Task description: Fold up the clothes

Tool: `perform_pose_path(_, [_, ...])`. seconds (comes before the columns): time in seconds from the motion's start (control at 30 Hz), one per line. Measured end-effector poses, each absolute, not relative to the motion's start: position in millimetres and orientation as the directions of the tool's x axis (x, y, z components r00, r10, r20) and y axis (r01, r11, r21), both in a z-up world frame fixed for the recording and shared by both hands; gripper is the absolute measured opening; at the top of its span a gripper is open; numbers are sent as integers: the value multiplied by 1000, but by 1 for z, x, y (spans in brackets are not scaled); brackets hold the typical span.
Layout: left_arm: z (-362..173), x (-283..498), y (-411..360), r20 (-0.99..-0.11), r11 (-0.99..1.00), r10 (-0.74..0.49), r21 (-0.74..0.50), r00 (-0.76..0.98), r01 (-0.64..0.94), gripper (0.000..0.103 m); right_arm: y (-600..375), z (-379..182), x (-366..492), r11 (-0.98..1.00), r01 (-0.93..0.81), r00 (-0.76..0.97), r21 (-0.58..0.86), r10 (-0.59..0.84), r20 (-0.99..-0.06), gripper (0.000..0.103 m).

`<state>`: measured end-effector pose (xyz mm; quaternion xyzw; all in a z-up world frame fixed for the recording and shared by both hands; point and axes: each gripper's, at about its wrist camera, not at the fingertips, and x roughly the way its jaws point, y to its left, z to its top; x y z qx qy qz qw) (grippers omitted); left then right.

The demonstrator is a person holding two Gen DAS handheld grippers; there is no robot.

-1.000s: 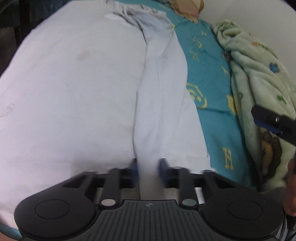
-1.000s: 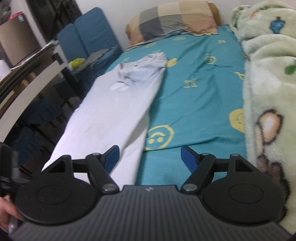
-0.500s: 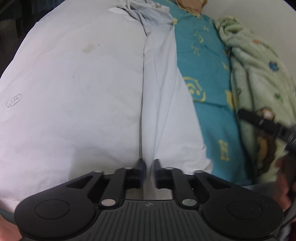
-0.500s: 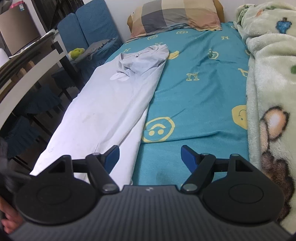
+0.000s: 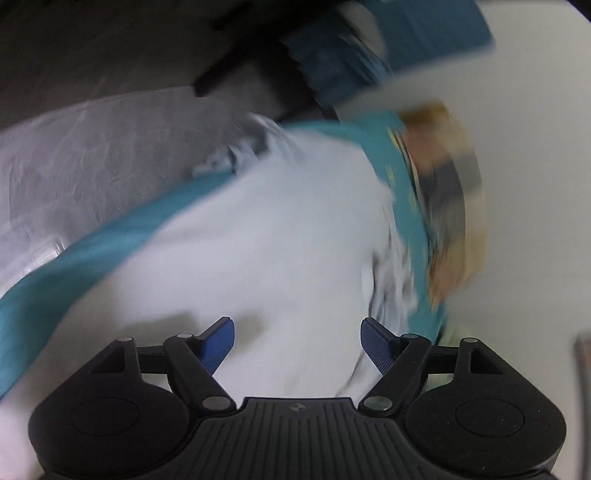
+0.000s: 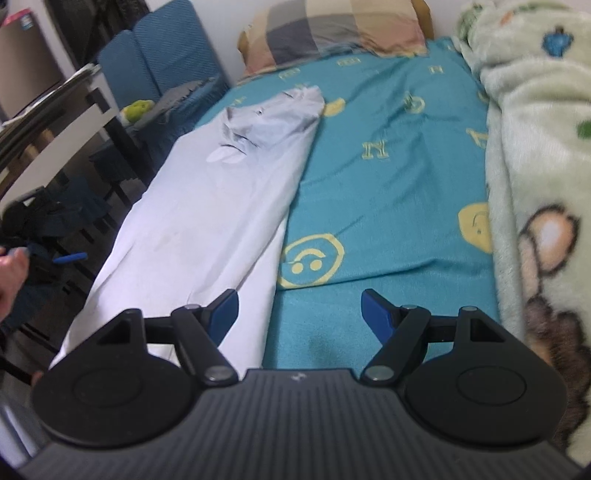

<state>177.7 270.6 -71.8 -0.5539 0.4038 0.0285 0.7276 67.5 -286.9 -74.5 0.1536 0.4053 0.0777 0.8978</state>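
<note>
progress: honestly maybe halfway. My white shirt (image 6: 207,221) lies as a long narrow strip, so the lengthwise fold looks done; the crosswise folds look left to do.

where it is: along the left edge of the bed (image 6: 388,177), collar end toward the plaid pillow (image 6: 332,33), green blanket (image 6: 535,147) well apart on the far side.

left hand-held gripper (image 5: 297,341): released, fingers spread, gripping nothing, blurry view over the shirt.

right hand-held gripper (image 6: 299,314): also released, empty, hovering at the shirt's near end.

containers: none I can see, no basket or bin.
</note>
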Motion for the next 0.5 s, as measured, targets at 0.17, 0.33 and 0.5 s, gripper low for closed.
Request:
perform_pose_path(0.17, [-128,236,313,-615,201,-362,-785,701,-585,77,-275,-89,87,937,2,633,350,270,-726,75])
perform_pose_path(0.33, [-188,289,328,-587,68,-300,-800,752,-596,80,-278,-115,103,895,29,558,445,355,-750,75])
perform_pose_path(0.5, [-230,331,333,-552,5,-316,-814,771,-581,80,-290,-132,123,849,98,552,519,388,-738,76])
